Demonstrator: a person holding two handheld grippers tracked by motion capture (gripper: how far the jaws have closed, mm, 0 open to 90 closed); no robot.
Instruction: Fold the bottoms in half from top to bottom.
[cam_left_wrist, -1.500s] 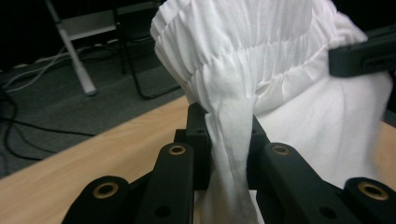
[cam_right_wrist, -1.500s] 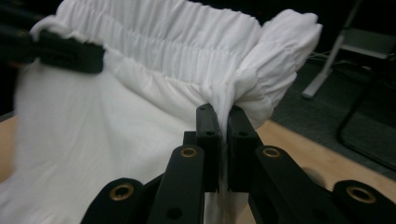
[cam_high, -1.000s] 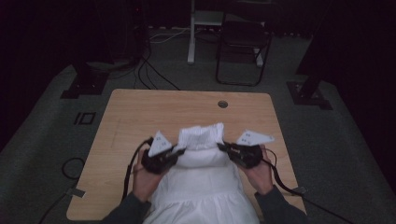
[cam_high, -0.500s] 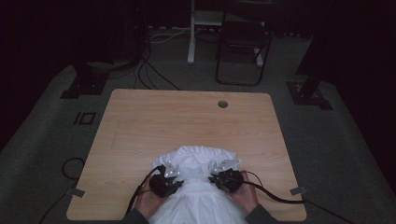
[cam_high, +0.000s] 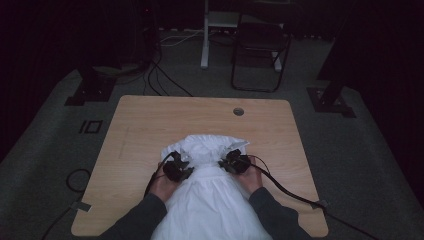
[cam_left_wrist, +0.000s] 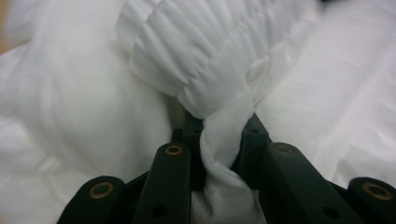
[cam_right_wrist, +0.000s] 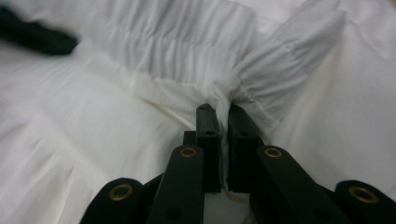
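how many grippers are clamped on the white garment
2: the left gripper pinches the garment at its gathered band's left side, the right gripper at its right side.

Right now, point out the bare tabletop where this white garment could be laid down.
Free: the far half of the table, between the white garment and the cable hole; also the strips along its left and right edges. Crowded: the near middle, where the left gripper and right gripper pinch the gathered band.

No readable text, labels, brands, numbers or signs anywhere in these views, not on the cloth (cam_high: 207, 200) nor the surface (cam_high: 150, 120).
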